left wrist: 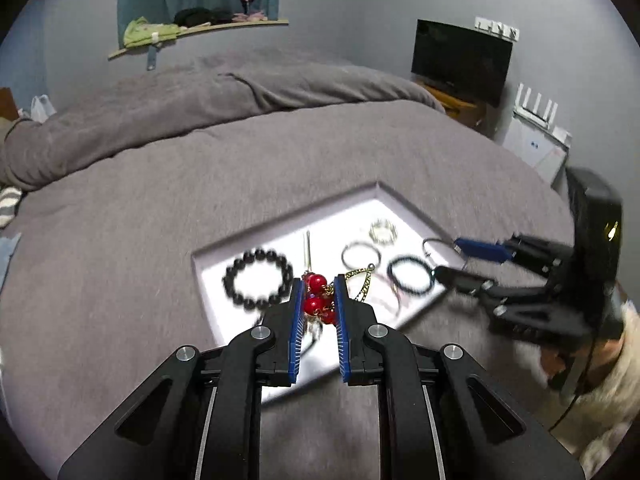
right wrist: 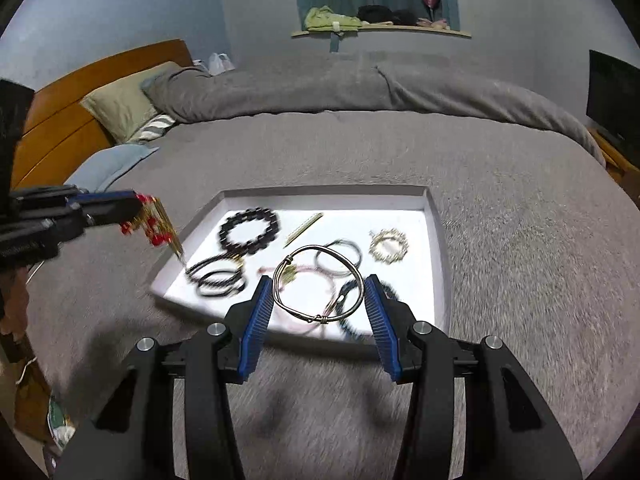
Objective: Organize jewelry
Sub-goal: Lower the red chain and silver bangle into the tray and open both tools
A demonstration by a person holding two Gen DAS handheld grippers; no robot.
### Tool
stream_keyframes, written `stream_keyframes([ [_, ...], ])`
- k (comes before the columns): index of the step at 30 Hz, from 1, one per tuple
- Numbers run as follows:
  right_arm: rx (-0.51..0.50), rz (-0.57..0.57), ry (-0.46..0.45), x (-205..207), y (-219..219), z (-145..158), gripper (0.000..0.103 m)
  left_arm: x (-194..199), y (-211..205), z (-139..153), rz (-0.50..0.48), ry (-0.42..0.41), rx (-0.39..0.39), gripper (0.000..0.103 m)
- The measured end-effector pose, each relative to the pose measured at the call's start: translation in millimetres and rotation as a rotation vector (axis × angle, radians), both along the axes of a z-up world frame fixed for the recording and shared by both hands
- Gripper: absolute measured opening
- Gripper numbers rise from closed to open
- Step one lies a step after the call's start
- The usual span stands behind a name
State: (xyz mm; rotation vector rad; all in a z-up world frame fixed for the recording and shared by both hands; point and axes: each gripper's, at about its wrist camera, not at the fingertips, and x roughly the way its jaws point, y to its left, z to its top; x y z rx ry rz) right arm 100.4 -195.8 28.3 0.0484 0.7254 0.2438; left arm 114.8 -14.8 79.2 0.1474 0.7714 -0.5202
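Observation:
A white tray [left wrist: 218,276] [right wrist: 434,232] lies on the grey bed, holding a black bead bracelet [left wrist: 258,280] [right wrist: 249,231], a gold crown-like ring [left wrist: 383,232] [right wrist: 389,246], thin bangles, black hair ties [right wrist: 218,276] and a gold stick [right wrist: 303,230]. My left gripper [left wrist: 318,304] [right wrist: 132,210] is shut on a red bead and gold chain piece [left wrist: 317,298] [right wrist: 154,226], held above the tray's near-left edge. My right gripper [right wrist: 318,298] [left wrist: 446,258] is shut on a silver wire bangle [right wrist: 318,284] [left wrist: 434,249] above the tray's near edge.
The grey duvet [right wrist: 360,152] covers the bed, with pillows [right wrist: 120,108] and a wooden headboard [right wrist: 68,100] to the left. A black screen [left wrist: 460,58] and a white rack [left wrist: 536,136] stand at the far right. A wall shelf [right wrist: 380,26] holds clothes.

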Motion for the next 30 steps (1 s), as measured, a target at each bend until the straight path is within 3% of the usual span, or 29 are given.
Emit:
stream_keyframes([
  [8, 0.035, -0.021, 0.084, 63.6, -11.4, -20.8, 0.047, 32.3, -30.0, -38.8, -0.042, 0.099, -0.019, 0.016],
  [15, 0.022, -0.038, 0.159, 105.2, -7.3, -27.0, 0.047, 40.8, -37.8, -75.6, -0.038, 0.152, 0.062, 0.016],
  [22, -0.019, -0.063, 0.244, 130.2, 10.4, -41.9, 0.047, 46.5, -36.4, -92.0, -0.031, 0.192, 0.075, 0.016],
  [30, -0.034, -0.057, 0.249, 133.5, 23.9, -41.9, 0.047, 48.7, -37.0, -102.4, -0.027, 0.21, 0.083, 0.016],
])
